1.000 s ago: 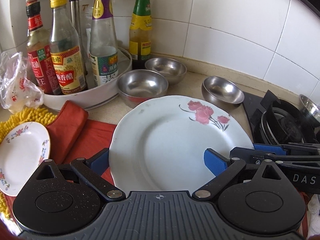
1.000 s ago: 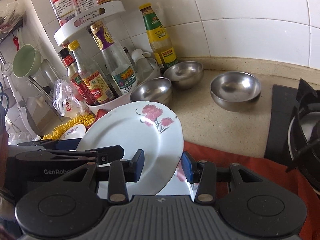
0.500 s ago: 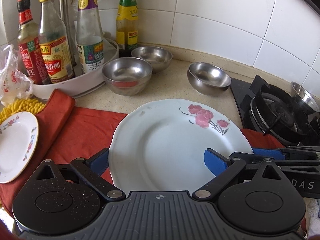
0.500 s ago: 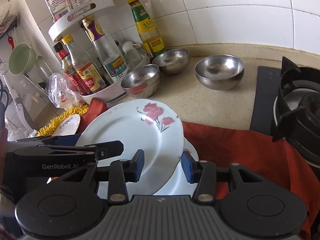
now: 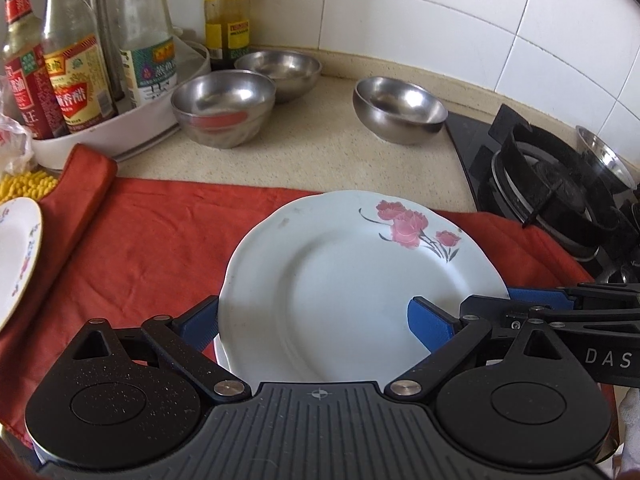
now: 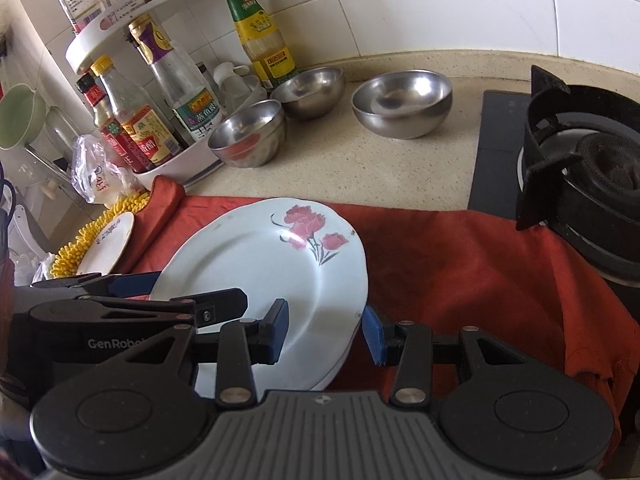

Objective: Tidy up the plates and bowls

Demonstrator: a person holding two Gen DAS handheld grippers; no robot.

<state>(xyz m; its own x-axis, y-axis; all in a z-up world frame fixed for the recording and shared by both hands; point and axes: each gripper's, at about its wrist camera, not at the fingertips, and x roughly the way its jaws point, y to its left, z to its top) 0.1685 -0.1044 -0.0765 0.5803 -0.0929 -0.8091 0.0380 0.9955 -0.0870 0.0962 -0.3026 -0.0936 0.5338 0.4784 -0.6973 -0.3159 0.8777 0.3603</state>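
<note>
A white plate with red flowers (image 5: 344, 280) (image 6: 272, 268) sits between both grippers, over a second white plate whose rim shows beneath it (image 6: 340, 364), above the red cloth (image 5: 160, 236). My left gripper (image 5: 316, 324) spans the plate's near edge with one blue finger on each side. My right gripper (image 6: 324, 330) straddles the plate's right rim, its jaws apart with a gap at the rim. Three steel bowls (image 5: 224, 108) (image 5: 280, 74) (image 5: 400, 110) stand on the counter behind. A small floral plate (image 5: 16, 252) lies at the left.
A white rack with sauce bottles (image 5: 68, 80) stands at the back left, next to a yellow mop-like cloth (image 6: 80, 244) and a plastic bag (image 6: 96, 176). A gas burner (image 5: 560, 196) with a steel bowl (image 5: 600, 156) is at the right.
Both grippers and the flowered plate have pulled back from the bottles and bowls and come down over the red cloth, onto a second plate. The right jaws look wider apart.
</note>
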